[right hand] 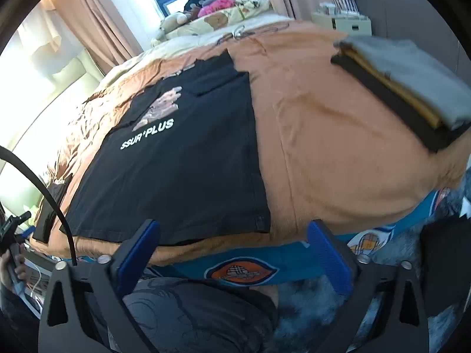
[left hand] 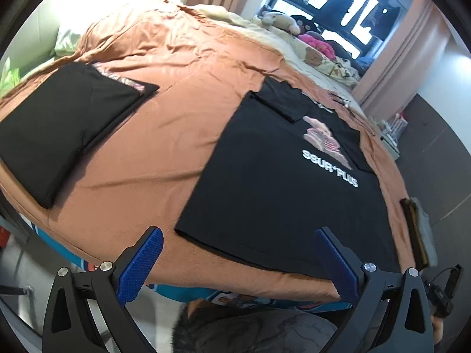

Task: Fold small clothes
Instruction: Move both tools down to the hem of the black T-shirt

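Black T-shirt spread flat on the orange bedspread, print side up with white "SSUR*PLUS" lettering, both sleeves folded in over the chest. Lying just ahead of the left claw, hem edge nearest, slightly right of its centre line. Lying ahead and to the left of the right claw, hem corner close beyond its left finger.

Left claw wide, blue pads well apart, nothing between them, hanging above the near bed edge. Right claw likewise wide, nothing gripped, off the shirt.

Far ahead-left of the left claw: a folded black garment, flat on the spread, well apart from the shirt. Ahead-right of the right claw: a stack of folded clothes, grey on top, yellow beneath, black at the bottom, near the bed's right edge. Between shirt and stack, bare spread only.

Further off beyond the shirt: cream bedding with plush toys under the window. Below the claws: teal patterned sheet along the bed side.
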Demonstrator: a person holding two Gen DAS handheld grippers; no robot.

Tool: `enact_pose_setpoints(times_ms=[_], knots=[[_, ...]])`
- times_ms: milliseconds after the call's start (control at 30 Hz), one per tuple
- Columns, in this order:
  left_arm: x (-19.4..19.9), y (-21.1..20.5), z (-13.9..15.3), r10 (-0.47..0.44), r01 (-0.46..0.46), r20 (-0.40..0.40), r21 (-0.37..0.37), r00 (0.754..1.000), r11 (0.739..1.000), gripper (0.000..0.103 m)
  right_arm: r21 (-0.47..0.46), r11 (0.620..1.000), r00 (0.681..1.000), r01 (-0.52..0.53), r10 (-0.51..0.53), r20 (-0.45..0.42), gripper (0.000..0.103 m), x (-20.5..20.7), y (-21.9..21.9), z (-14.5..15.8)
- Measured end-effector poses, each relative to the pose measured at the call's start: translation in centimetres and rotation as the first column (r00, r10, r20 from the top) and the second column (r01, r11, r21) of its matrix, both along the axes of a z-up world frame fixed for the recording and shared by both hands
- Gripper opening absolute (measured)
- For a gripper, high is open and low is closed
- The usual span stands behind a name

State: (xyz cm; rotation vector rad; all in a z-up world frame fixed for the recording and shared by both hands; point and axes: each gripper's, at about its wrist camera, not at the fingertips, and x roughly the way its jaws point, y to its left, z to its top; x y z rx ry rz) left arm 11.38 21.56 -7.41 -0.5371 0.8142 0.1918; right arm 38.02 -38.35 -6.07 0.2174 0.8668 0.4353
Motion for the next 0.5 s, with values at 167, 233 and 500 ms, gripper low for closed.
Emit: enact_pose_setpoints(times_ms=[167, 233, 500], knots=[[0.7, 0.9, -1.9, 0.009, -0.010, -0.018, -0.041, 1.000, 0.999, 0.102, 0.087, 0.995, 0.993, 0.049, -0.039, -0.108, 0.074, 2.7, -1.5, -2.4], [1.0, 1.4, -2.7, 0.017, -0.019, -0.025, -0.063, 1.000, 0.998, 0.101, 0.125, 0.990, 0.990, 0.059, -0.042, -0.137, 0.068, 3.5, -2.0, -3.0], [1.9, 2.9, -5.4, 0.027, -0.036, -0.066, -0.138, 0.997, 0.990, 0.084, 0.278, 0.958, 0.976, 0.074, -0.012, -0.217, 0.052, 6.3, -3.0, -5.8]])
